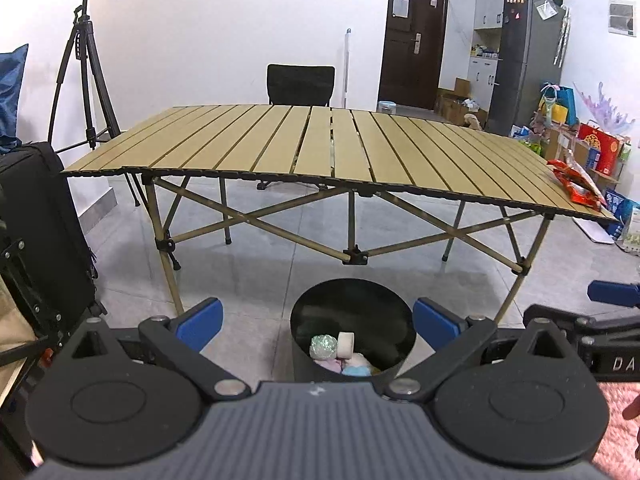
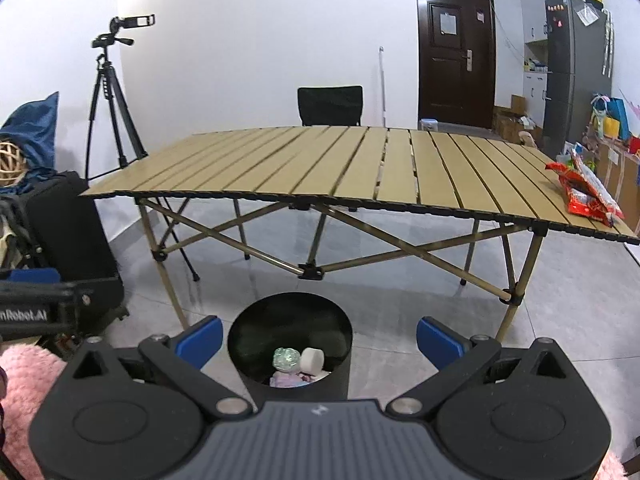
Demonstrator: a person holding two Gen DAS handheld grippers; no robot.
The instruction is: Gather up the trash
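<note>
A black round trash bin (image 1: 304,320) stands on the floor in front of the table; it also shows in the right wrist view (image 2: 248,332). Inside lie a shiny crumpled wad (image 1: 323,346), a white tape roll (image 1: 346,344) and pastel scraps. A red snack wrapper (image 1: 576,184) lies at the table's right edge, also seen in the right wrist view (image 2: 586,194). My left gripper (image 1: 318,322) is open and empty above the bin. My right gripper (image 2: 320,338) is open and empty above the bin too.
The slatted folding table (image 1: 280,140) stands ahead with a black chair (image 1: 300,84) behind it. A camera tripod (image 1: 86,68) and a black suitcase (image 1: 40,232) are at the left. Bags and boxes (image 1: 592,148) crowd the right by the fridge (image 1: 524,60).
</note>
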